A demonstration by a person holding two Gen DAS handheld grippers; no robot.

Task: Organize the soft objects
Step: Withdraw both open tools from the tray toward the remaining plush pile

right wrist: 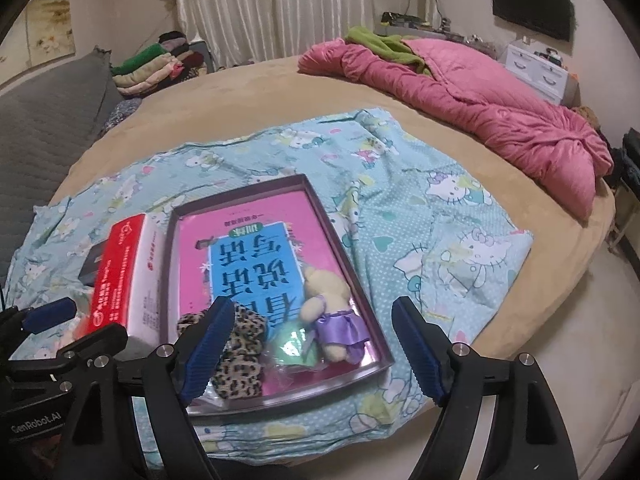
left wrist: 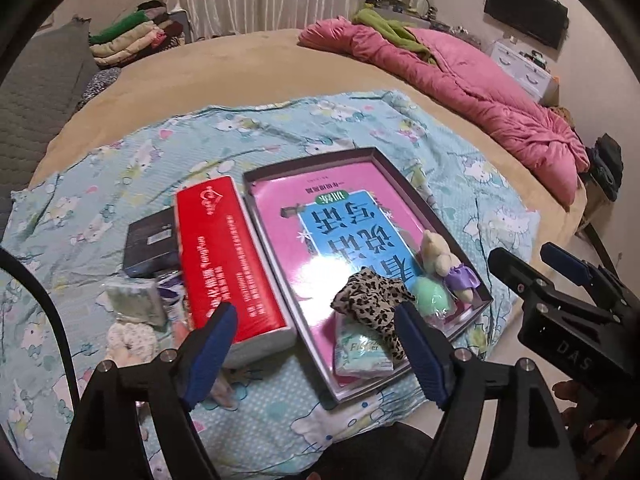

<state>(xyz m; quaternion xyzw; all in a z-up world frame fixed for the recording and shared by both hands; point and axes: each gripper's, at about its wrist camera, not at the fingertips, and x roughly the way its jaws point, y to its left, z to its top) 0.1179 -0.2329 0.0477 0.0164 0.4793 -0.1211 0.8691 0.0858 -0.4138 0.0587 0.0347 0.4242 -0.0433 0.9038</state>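
Note:
A shallow box tray (left wrist: 400, 178) with a pink and blue lining lies on the cartoon-cat sheet (left wrist: 120, 160). At its near end sit a leopard-print fabric piece (left wrist: 372, 300), a green soft ball (left wrist: 432, 292), a small plush bear in a purple dress (left wrist: 440, 260) and a pale tissue pack (left wrist: 360, 356). My left gripper (left wrist: 316, 320) hovers open above the tray's near left corner, with nothing in it. My right gripper (right wrist: 314, 312) hangs open and empty over the bear (right wrist: 328, 296) and the leopard fabric (right wrist: 240, 356). Each gripper shows at the edge of the other's view.
A red carton (left wrist: 228, 260) lies along the tray's left side, with a dark box (left wrist: 150, 246), a wrapped pale packet (left wrist: 136, 300) and a fluffy white item (left wrist: 132, 340) beyond it. A pink quilt (left wrist: 480, 92) and folded clothes (left wrist: 132, 36) lie at the bed's far side.

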